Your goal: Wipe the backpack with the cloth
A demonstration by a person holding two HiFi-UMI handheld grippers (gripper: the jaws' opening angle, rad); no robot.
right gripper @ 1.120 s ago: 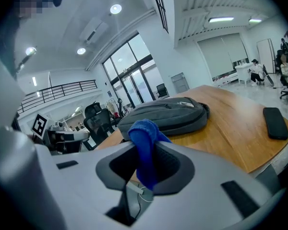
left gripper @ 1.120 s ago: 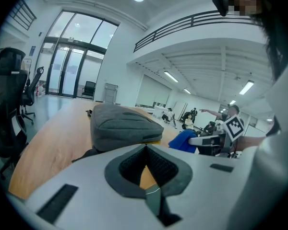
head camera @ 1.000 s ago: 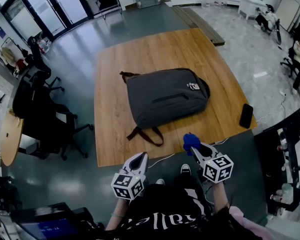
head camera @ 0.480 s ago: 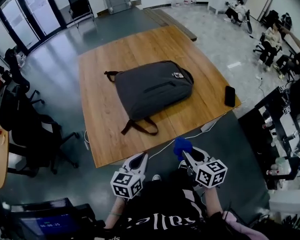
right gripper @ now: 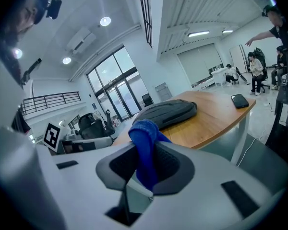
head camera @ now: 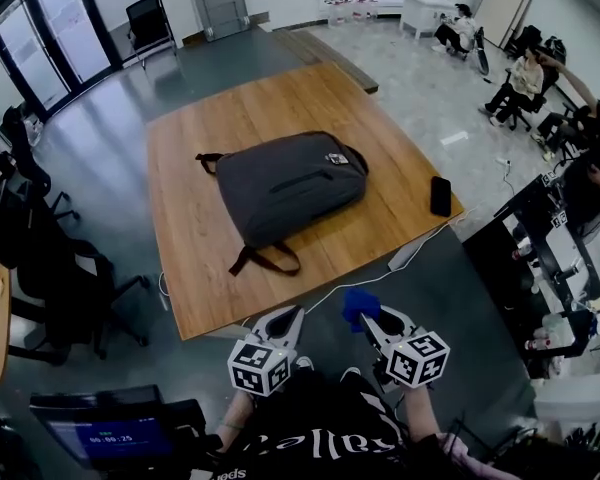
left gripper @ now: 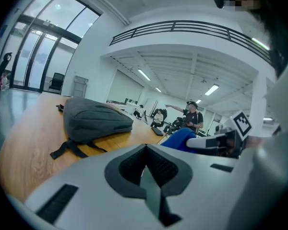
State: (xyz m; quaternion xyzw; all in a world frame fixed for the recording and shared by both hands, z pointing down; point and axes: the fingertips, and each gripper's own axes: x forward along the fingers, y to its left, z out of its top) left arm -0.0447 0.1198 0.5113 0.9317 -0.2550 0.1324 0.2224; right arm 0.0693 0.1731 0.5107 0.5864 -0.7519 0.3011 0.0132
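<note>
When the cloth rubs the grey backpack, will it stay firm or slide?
The backpack lies flat and looks soft, so it will probably dent under the cloth. It may slide on the smooth table. Its loose straps would likely flop.

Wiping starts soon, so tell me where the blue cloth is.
In the head view, lower right: the blue cloth is pinched in the right gripper, off the wooden table's near edge, short of the grey backpack.

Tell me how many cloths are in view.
1: the blue cloth, clamped in the right tongs, short of the table. Another could lie hidden behind the backpack.
</note>
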